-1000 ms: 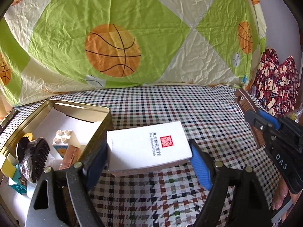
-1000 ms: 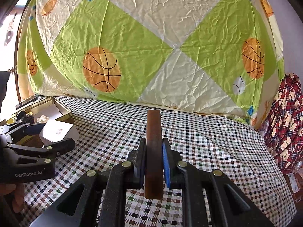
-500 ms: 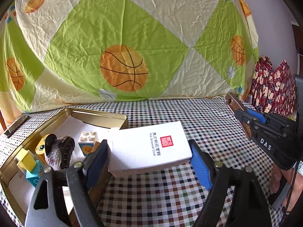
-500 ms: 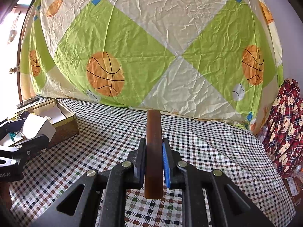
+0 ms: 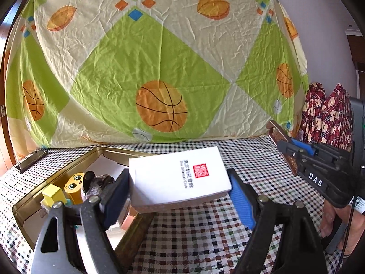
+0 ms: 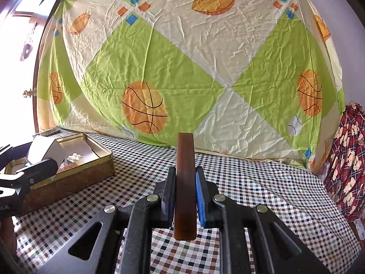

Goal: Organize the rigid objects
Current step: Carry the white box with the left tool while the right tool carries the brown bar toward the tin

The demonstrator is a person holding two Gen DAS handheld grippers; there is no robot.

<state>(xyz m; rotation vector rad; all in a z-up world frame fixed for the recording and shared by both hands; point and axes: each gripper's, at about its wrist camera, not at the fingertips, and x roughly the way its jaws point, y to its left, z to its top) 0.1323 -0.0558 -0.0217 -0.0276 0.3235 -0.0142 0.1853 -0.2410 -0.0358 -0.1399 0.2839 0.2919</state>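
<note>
Two rigid items are in hand at once. First, a white carton (image 5: 180, 178) with a red seal, clamped across its short width between the pads of the left gripper (image 5: 178, 194); it is carried clear of the cloth, its left end over the right-hand rim of the gold tin (image 5: 25, 203). It reads as light, thin-walled card: stiff enough to hold its shape, but apt to dent under a hard squeeze, and smooth-faced, so a grip near mid-length, as here, should best resist tipping. Second, a slim brown bar (image 6: 185, 182), standing on edge and pinched at its lower half by the fully closed right gripper (image 6: 185, 196); it looks hard and glossy, perhaps slippery, and juts forward beyond the jaws.

Inside the tin lie a yellow block (image 5: 53, 196), an orange cartoon-faced block (image 5: 75, 188) and a dark claw-like clip (image 5: 95, 182), crowded at the near end; the far end shows bare white lining. Judged from this, the carton would fit best toward that far end.

Beneath all is a checked tablecloth (image 5: 251, 159); behind, a green-and-cream basketball-print sheet (image 5: 159, 68). A flat dark object (image 5: 32, 162) lies beyond the tin.
</note>
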